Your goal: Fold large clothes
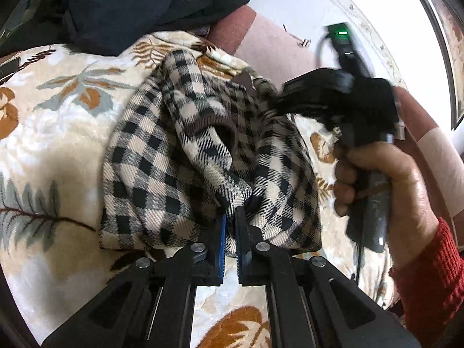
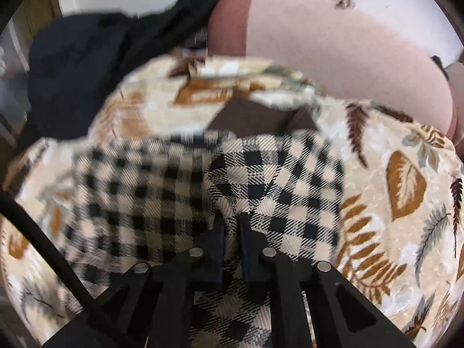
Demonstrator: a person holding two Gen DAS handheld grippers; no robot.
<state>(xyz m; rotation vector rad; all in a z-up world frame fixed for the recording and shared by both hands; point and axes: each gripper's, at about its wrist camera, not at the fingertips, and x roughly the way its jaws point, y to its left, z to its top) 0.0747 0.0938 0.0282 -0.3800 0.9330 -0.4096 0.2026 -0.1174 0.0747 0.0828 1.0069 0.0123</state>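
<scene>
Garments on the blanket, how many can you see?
2. A checked garment lies bunched in the middle of the leaf-print blanket, and a dark garment is heaped at its far edge. More may be hidden beneath them.

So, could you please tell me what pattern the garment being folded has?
The garment is a black-and-cream check, clearest in the left wrist view.
</scene>
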